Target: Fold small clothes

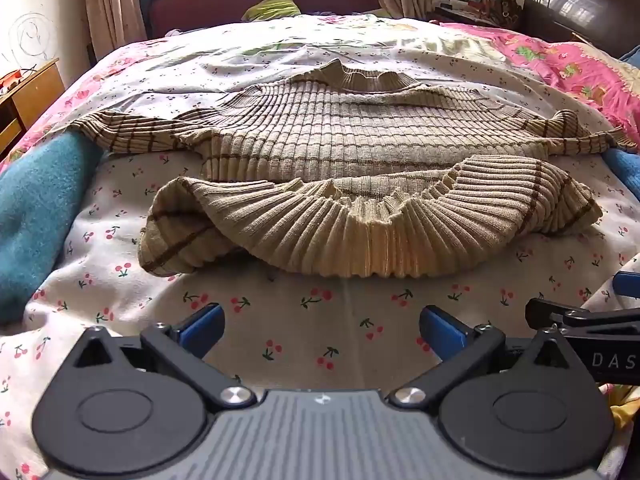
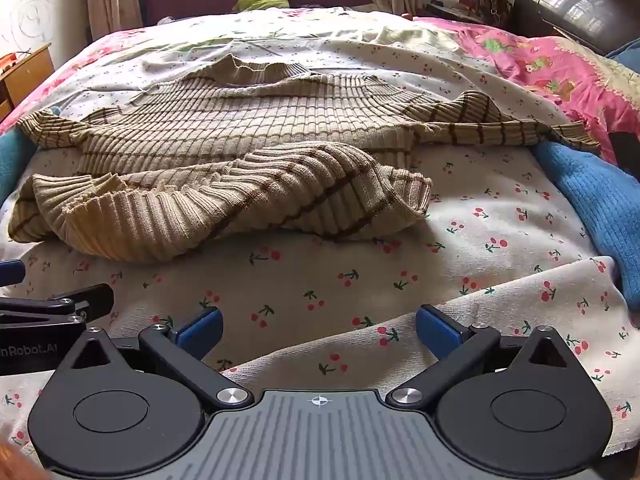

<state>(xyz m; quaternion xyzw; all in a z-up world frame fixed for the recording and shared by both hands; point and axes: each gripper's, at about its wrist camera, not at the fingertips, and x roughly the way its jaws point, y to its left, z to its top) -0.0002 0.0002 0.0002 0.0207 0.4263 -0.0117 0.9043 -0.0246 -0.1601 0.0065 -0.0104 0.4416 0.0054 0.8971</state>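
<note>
With both the left tongs (image 1: 322, 326) and right tongs (image 2: 319, 325) released above the cherry-print sheet (image 1: 280, 320), I risk pinching sheet with the rumpled sweater (image 1: 340, 168) hem at frame centre.

Bare sheet (image 1: 320, 320) lies open before the rumpled sweater (image 1: 360, 232).

Both cameras sit low at the bed's (image 1: 304, 344) near edge, side by side, looking toward twelve o'clock, sharing the sweater (image 2: 224, 152).
</note>
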